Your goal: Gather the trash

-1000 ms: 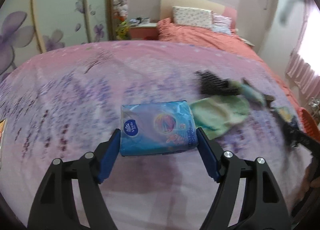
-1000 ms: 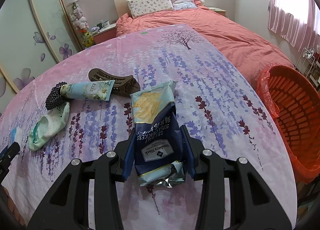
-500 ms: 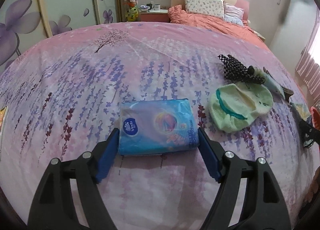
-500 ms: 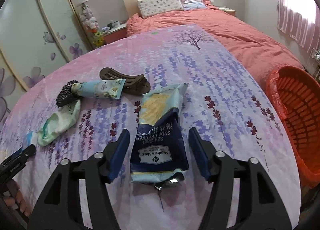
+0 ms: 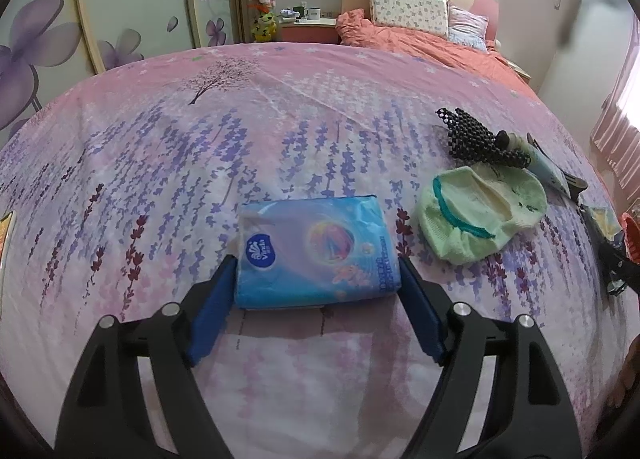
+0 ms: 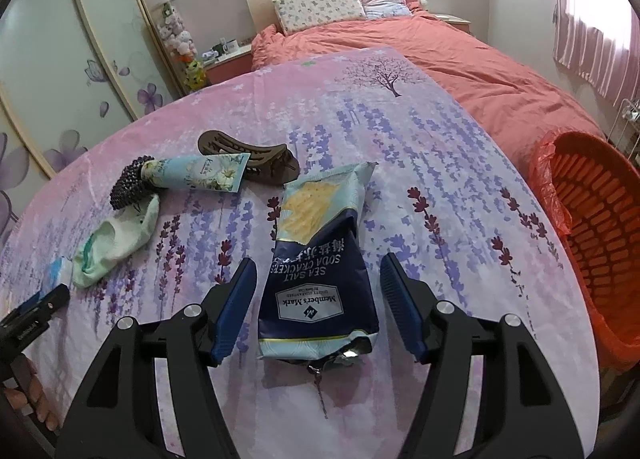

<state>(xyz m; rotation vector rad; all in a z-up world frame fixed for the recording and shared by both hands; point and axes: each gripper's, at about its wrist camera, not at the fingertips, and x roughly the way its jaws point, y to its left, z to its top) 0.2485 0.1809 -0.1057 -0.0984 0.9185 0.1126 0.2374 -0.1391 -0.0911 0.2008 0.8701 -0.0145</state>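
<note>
Where glossy foil cracker bag (image 6: 320, 259) lies crinkled, rectangular soft tissue pack (image 5: 314, 253)

The tissue pack (image 5: 316, 255) is glossy, crinkled plastic film. The cracker bag (image 6: 320, 255) is shiny foil-lined film, silver at its torn end. The sock (image 5: 480, 215) is soft knitted cloth. The bedspread (image 6: 440, 187) is smooth, matt printed cloth. The basket (image 6: 600, 235) at the bed's right edge is latticed plastic. Both grippers' fingers (image 6: 236, 307) carry ribbed blue pads on matt black plastic.
</note>
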